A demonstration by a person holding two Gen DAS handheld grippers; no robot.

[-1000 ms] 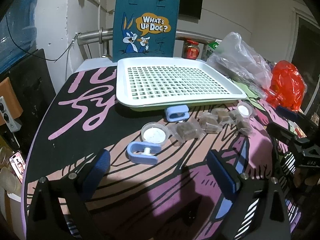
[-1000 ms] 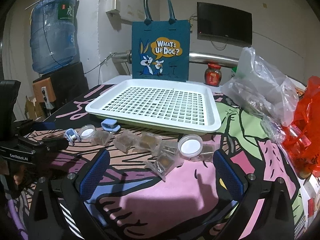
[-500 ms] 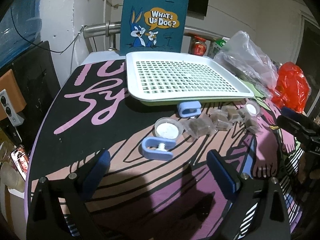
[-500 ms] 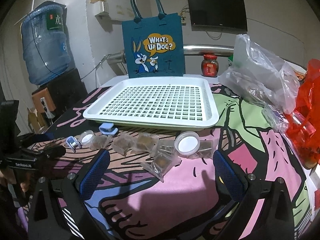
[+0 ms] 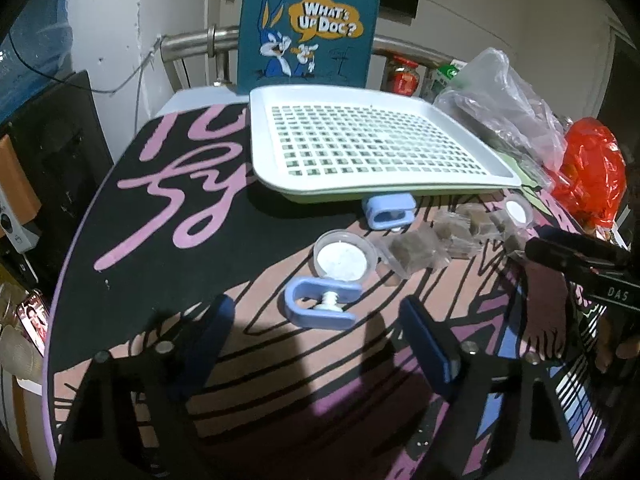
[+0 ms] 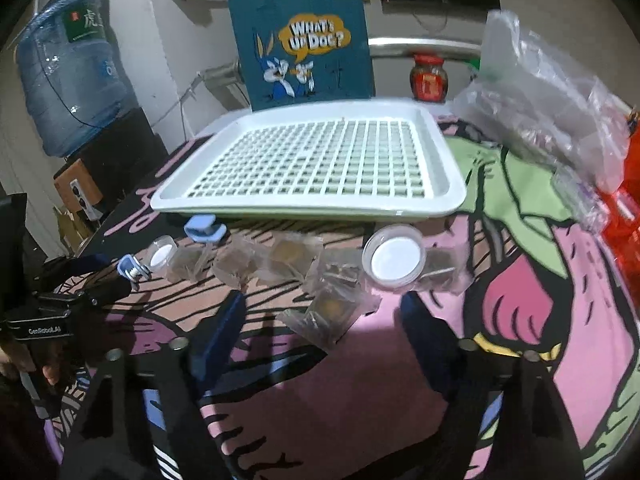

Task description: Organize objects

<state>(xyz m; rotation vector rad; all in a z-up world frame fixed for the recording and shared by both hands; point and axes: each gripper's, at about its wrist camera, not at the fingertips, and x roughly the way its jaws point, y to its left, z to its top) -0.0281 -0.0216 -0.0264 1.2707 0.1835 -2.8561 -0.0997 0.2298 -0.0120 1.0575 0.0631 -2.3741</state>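
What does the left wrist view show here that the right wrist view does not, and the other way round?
Only the left wrist view: a phone lying off the table's left edge, and the green carton beside the red jar.

Only the right wrist view: the blue water jug on its stand.

Both: the white slotted tray, the cartoon tote bag, two blue clamps, the small sachets, two round white-lidded tubs, and the clear and red plastic bags.
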